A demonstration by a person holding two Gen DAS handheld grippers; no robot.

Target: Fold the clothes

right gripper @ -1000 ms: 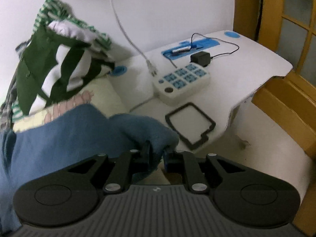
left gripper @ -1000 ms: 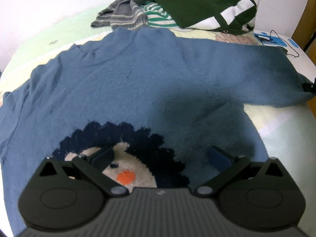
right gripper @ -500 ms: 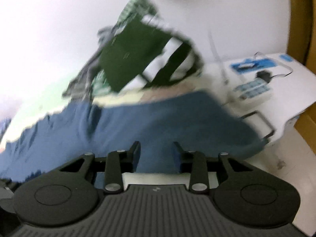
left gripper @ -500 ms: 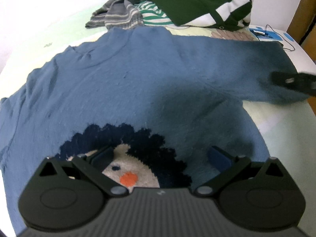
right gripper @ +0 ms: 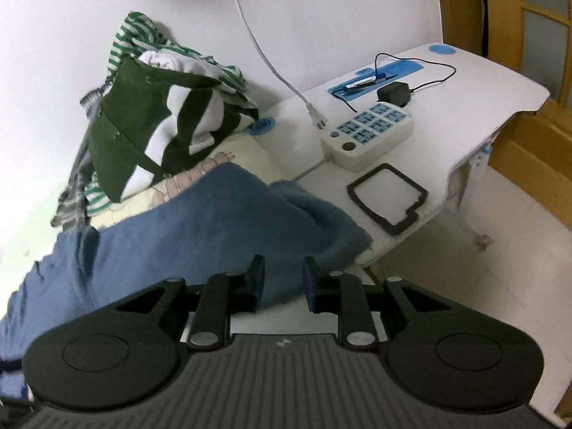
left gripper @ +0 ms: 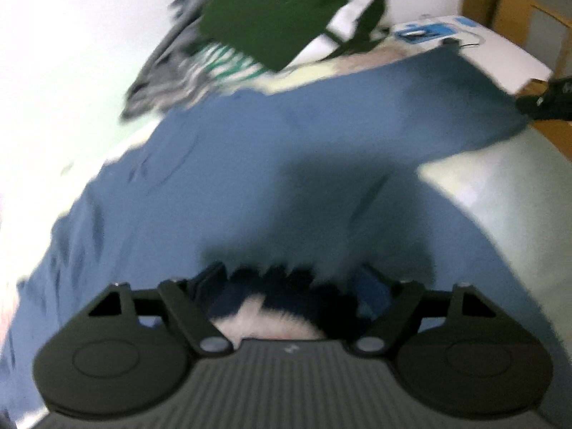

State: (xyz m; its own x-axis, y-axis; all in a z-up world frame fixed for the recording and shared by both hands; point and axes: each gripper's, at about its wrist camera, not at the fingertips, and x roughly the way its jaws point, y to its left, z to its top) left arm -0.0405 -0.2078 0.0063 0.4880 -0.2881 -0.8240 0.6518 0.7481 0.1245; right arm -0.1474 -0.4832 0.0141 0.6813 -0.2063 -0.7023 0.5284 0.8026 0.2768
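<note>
A: Blue sweater lies spread ahead of the left gripper, fingers wide, empty. Right gripper narrow, sleeve cuff between its fingers; grip unclear.

B: Seat the cuff deep before carrying it. Versus a second ago: right was clamped on the cuff, now looser; left view blurs.
</note>
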